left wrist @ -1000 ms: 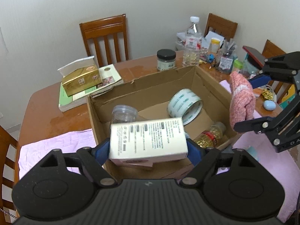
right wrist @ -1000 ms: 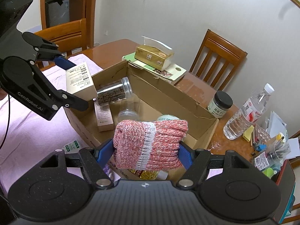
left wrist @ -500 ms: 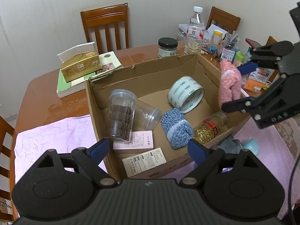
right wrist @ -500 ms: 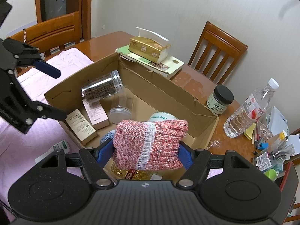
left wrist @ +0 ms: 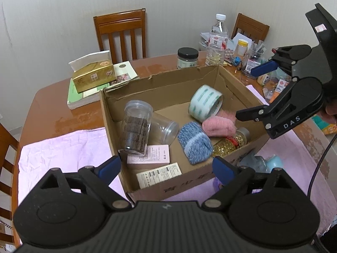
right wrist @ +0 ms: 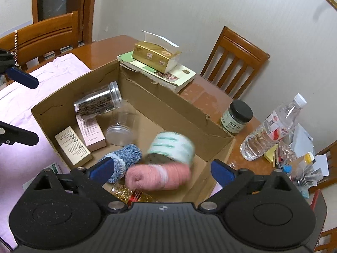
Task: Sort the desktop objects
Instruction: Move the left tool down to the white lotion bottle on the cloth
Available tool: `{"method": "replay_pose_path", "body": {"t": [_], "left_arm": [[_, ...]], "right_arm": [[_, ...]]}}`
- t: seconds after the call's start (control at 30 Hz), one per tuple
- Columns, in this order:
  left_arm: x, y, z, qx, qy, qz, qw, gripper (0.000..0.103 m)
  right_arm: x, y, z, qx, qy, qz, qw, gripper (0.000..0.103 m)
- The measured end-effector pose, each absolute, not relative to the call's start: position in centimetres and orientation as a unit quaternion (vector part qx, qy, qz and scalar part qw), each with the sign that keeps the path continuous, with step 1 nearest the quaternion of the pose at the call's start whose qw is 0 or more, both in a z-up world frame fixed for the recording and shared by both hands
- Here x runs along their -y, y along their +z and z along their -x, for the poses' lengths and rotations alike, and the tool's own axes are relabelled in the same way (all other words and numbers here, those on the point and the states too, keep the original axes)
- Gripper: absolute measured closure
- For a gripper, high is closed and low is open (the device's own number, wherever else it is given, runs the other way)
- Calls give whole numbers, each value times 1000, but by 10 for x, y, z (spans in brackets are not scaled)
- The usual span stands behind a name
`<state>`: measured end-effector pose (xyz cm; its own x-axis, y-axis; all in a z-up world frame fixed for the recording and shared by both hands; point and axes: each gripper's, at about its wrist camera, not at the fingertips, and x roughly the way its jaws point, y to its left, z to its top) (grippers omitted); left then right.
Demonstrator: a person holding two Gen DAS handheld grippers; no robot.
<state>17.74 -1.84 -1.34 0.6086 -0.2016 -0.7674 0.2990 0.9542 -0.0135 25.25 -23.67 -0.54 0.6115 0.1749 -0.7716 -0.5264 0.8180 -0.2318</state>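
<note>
An open cardboard box (left wrist: pixel 168 84) (right wrist: pixel 174 109) holds a pink knitted sock (left wrist: pixel 219 124) (right wrist: pixel 158 176), blurred, beside a blue sock (left wrist: pixel 194 142) and a tape roll (left wrist: pixel 205 103). Also inside are a jar of dark pieces (left wrist: pixel 137 126), an empty clear jar (left wrist: pixel 164 128), a pink carton (left wrist: pixel 149 155), a white carton (left wrist: pixel 159 175) and a gold-filled bottle (left wrist: pixel 229 143). My left gripper (left wrist: pixel 166 167) hovers at the box's near edge, jaws opening, nothing between them. My right gripper (right wrist: pixel 162 168) (left wrist: pixel 258 90) is above the box's right side, jaws opening wide, clear of the pink sock below.
A gold tissue box (left wrist: pixel 93 77) lies on a book behind the box. A black-lidded jar (left wrist: pixel 187 58), a water bottle (left wrist: pixel 217 40) and desk clutter stand at the back right. Pink cloth (left wrist: pixel 63 147) covers the near table. Wooden chairs surround it.
The left gripper let the white carton drop into the box and spread its jaws. The right gripper has just released the pink sock, which now lies in the box by the tape roll.
</note>
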Motion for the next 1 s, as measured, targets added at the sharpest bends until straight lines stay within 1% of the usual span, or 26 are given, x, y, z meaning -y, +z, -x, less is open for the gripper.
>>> {"method": "replay_pose_path", "body": {"t": [0.63, 1.0], "left_arm": [[22, -27, -141, -433, -153, -57, 886, 9], [27, -59, -134, -461, -168, -42, 870, 9]], "right_arm": [[238, 0, -212, -391, 195, 210, 874, 1], [243, -2, -178, -395, 180, 182, 883, 0]]}}
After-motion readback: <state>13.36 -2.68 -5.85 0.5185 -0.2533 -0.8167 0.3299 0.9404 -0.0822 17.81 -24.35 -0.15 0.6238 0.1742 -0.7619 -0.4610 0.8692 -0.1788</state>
